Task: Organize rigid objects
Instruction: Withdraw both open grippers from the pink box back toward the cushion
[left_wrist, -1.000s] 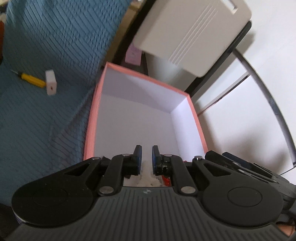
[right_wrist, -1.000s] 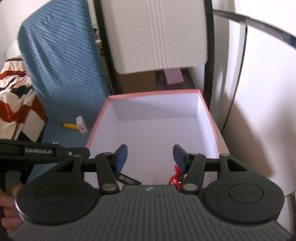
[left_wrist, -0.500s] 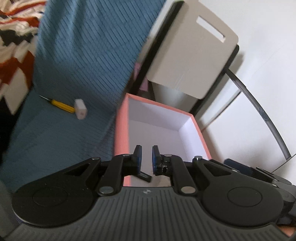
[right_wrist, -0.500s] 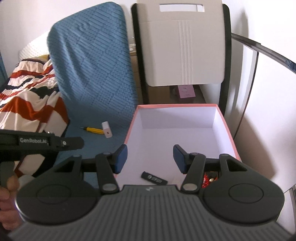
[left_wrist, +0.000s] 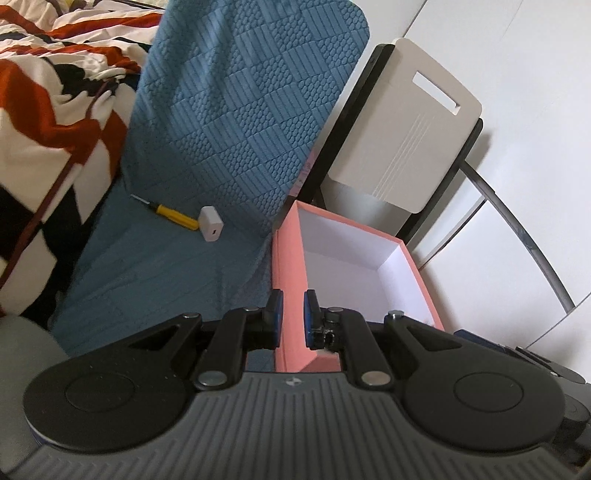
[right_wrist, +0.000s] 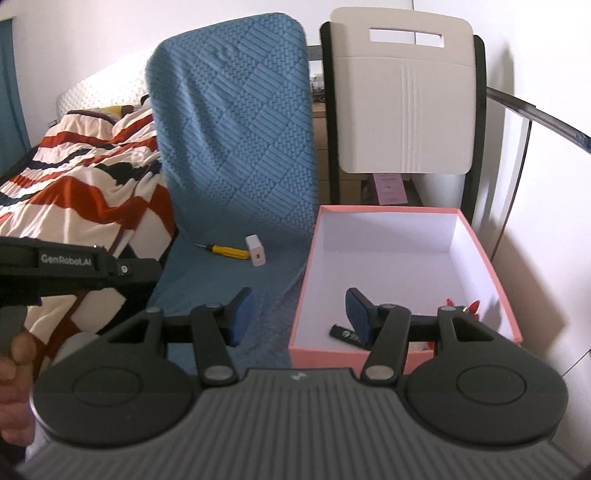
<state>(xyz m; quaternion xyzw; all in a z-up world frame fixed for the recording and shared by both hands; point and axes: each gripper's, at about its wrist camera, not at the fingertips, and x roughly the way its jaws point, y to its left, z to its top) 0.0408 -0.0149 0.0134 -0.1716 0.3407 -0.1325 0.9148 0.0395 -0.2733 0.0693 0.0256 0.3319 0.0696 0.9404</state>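
A pink rectangular cardboard box with a white inside (right_wrist: 388, 254) stands open on the seat of a white chair with a black frame (right_wrist: 402, 103), just beside a second chair draped in a blue quilted cover (right_wrist: 236, 122). On the blue seat lie a yellow-handled screwdriver (right_wrist: 225, 251) and a small white charger block (right_wrist: 256, 250), touching or nearly so. Inside the box, near its front wall, lies a small black stick-shaped object (right_wrist: 345, 335), and something red shows in the front right corner (right_wrist: 469, 306), too hidden to identify. The left gripper (left_wrist: 291, 317) is empty, its blue pads nearly closed with a narrow gap between them, hanging over the box's near left corner. The right gripper (right_wrist: 299, 314) stands wide open and empty, straddling the box's left wall. A striped red, white and black blanket (right_wrist: 81, 177) covers the bed to the left.
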